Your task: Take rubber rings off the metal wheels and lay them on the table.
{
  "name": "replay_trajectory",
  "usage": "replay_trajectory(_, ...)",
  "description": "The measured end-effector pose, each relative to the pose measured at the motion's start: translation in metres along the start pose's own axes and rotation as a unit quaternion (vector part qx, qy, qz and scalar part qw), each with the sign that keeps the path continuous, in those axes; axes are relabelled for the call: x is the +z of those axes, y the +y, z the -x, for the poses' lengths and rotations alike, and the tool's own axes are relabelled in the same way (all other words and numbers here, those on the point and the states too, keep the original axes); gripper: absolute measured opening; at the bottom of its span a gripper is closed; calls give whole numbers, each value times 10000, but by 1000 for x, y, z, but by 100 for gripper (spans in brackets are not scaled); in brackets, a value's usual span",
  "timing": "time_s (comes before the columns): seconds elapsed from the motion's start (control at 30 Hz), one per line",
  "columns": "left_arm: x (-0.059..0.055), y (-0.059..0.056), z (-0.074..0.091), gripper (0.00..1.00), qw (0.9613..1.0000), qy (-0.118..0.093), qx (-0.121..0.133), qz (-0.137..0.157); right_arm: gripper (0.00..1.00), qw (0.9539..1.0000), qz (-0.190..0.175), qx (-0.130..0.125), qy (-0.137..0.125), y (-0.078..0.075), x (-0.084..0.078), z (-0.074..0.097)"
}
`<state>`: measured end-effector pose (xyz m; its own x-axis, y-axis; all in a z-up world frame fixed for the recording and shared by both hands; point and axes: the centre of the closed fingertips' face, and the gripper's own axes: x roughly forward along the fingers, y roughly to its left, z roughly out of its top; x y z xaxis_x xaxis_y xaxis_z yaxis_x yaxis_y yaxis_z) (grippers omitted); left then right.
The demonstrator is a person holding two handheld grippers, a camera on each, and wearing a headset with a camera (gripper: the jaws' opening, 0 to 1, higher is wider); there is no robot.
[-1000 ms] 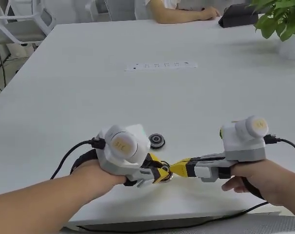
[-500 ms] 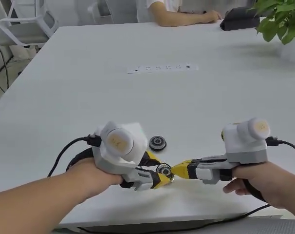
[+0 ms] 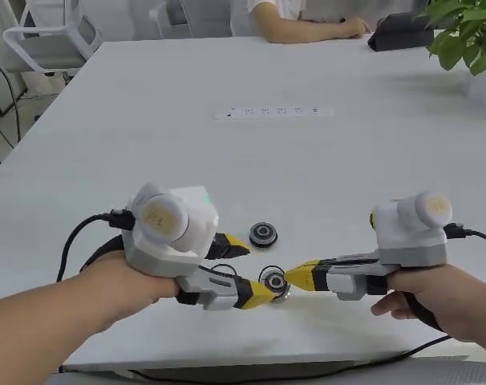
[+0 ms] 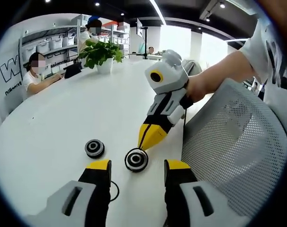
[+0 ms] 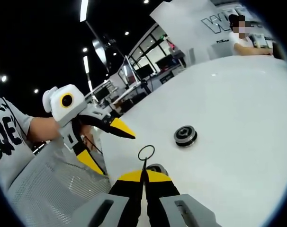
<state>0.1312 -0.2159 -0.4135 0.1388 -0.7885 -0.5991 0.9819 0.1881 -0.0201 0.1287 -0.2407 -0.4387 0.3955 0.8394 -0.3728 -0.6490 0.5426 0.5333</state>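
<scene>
Near metal wheel (image 3: pixel 273 281) and far metal wheel (image 3: pixel 263 233) lying flat; thin rubber ring (image 5: pixel 139 152) loose beside the nearer.

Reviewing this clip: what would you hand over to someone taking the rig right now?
Left tongs: open, near wheel just ahead between them, ungripped.
Right tongs: shut, tip at that wheel; whether it pinches a ring I cannot tell.
Done: one rubber ring lies loose on the table by the left tongs.
Left: finish the near wheel if needed, then the far wheel, standing apart.

Overhead head view; opposed close gripper views, shared wheel (image 4: pixel 136 160).
</scene>
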Motion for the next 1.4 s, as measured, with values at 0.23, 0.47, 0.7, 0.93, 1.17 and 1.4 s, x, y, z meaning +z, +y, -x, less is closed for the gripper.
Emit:
replay_trajectory(0.23, 5, 1, 19, 51, 9996, -209, 102, 166, 0, 10000, 74, 44, 10, 2, 7, 0)
replay_trajectory(0.47, 7, 5, 40, 57, 9984, -389, 277, 312, 0, 9998, 156, 116, 36, 2, 12, -3)
replay_trajectory(0.7, 0, 8, 60, 62, 9971, -458, 467, 390, 0, 9994, 248, 199, 100, 6, 18, -8)
replay_trajectory(0.93, -5, 9, 77, 67, 9953, -508, 622, 533, 0, 9988, 338, 297, 184, 12, 22, -16)
replay_trajectory(1.17, -13, 13, 94, 70, 9931, -516, 816, 667, 0, 9981, 401, 383, 268, 16, 25, -25)
replay_trajectory(1.4, -17, 15, 104, 72, 9914, -539, 932, 741, 0, 9968, 481, 452, 454, 19, 23, -37)
